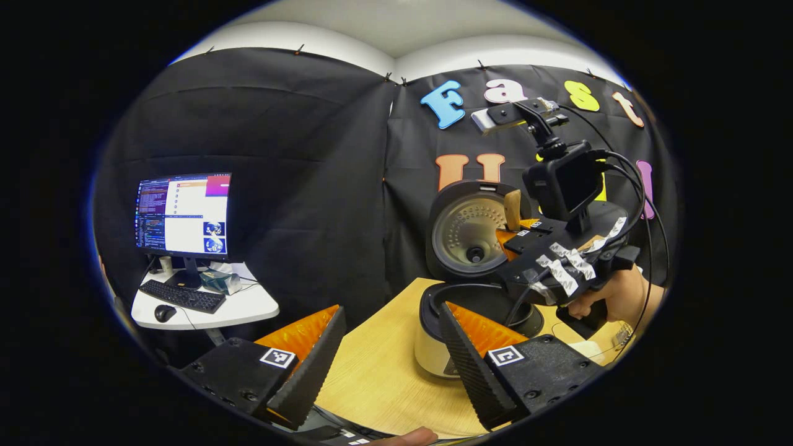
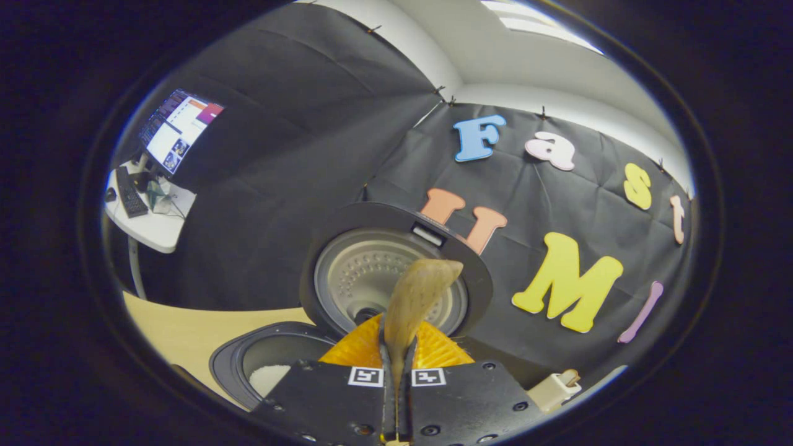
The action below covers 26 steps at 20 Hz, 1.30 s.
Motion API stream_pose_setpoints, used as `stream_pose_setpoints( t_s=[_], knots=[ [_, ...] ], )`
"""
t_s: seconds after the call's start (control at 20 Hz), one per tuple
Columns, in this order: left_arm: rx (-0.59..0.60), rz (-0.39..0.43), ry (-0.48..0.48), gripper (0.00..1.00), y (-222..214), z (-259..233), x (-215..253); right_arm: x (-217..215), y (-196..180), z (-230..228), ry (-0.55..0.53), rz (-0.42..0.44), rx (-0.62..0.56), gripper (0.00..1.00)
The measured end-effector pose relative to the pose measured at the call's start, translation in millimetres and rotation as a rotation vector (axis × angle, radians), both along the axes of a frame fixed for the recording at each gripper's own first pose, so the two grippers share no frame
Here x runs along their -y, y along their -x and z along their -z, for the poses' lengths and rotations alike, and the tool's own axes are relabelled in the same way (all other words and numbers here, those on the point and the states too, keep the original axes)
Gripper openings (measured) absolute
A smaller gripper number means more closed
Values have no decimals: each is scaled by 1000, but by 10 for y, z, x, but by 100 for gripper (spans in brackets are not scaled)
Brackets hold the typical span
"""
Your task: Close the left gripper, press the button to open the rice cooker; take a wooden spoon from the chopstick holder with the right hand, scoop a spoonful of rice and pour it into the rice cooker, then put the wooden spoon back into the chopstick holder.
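The rice cooker (image 1: pixel 433 353) stands on the wooden table with its lid (image 1: pixel 468 238) raised. My left gripper (image 1: pixel 390 365) is open and hangs in front of the cooker with nothing between its fingers. A hand holds my right gripper (image 1: pixel 526 238) above the cooker's open pot (image 1: pixel 489 303). In the right gripper view, my right gripper (image 2: pixel 396 347) is shut on the wooden spoon (image 2: pixel 421 291). The spoon's bowl points up in front of the lid (image 2: pixel 365 266). White rice (image 2: pixel 269 376) lies in the pot below and to the left. I cannot tell whether the spoon carries rice.
A white side table (image 1: pixel 248 306) at the left carries a monitor (image 1: pixel 183 214), a keyboard (image 1: pixel 181 296) and a mouse (image 1: pixel 164 313). The wooden table (image 1: pixel 378 365) stretches in front of the cooker. A cream container (image 2: pixel 556 388) sits low right in the right gripper view.
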<state>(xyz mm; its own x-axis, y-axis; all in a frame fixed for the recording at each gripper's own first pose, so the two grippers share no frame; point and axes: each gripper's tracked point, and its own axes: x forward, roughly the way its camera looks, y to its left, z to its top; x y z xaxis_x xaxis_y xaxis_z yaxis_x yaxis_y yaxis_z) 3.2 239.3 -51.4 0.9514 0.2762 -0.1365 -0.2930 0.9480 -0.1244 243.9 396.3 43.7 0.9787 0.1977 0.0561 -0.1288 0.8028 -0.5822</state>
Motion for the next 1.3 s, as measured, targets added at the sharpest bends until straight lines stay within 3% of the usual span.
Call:
stream_pose_setpoints(
  t_s=[0.3, 0.75, 0.95, 1.3],
  knots=[
    [36, 53, 13, 97, 6, -135, 235, 438, 121, -416, -13, 36, 63, 1],
    [50, 123, 68, 97, -42, -202, 591, 1602, 589, -832, -131, 131, 88, 2],
    [77, 150, 67, 97, -33, -321, 783, 2155, 779, -831, -186, 187, 70, 2],
    [111, 195, 60, 97, 14, -481, 1176, 3357, 899, -412, -332, 289, -31, 3]
  ],
)
